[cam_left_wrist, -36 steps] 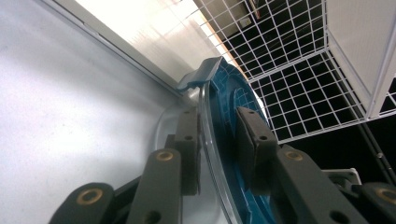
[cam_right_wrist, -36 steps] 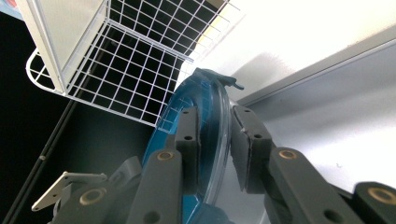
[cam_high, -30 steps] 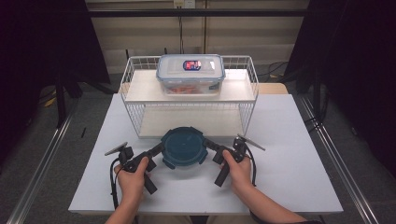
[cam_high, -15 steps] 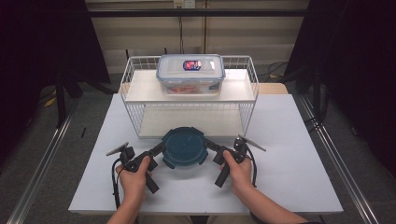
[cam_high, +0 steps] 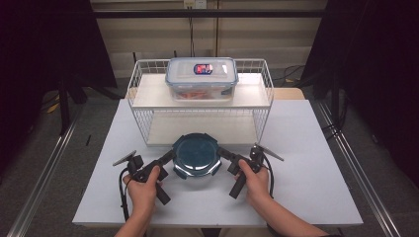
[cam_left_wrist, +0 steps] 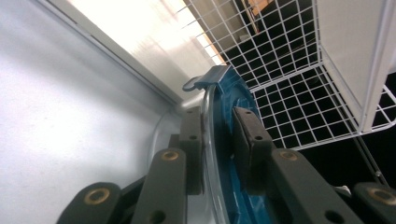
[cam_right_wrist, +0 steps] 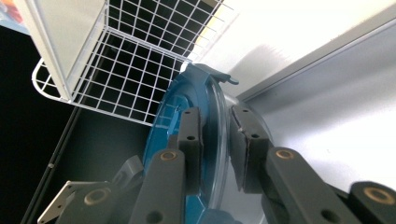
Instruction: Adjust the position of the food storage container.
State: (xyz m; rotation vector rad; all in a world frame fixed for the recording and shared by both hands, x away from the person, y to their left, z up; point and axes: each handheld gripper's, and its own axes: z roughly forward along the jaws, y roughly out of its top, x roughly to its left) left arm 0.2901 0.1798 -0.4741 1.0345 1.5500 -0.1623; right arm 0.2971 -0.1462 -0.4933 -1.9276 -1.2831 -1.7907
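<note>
White and bare along its near edge, the bench carries my two forearms in from the bottom of the high view. My left hand holds the left claw and my right hand holds the right claw, each angled inward toward the middle. Between them sits the round container with the blue lid, resting on the bench just in front of the wire rack. Each claw grips the container at its rim from one side. In the left claw view, my two black pads stand close together with the clear wall and blue lid edge clamped between them; the jaws have just been closing a little further on it. In the right claw view the same holds: both pads press the lid's rim from either side, and those jaws too have just been closing further. A grey lid latch juts out beyond my left pads. Farther off, on the rack's upper shelf, a clear rectangular box sits with its lid on, something orange inside.
</note>
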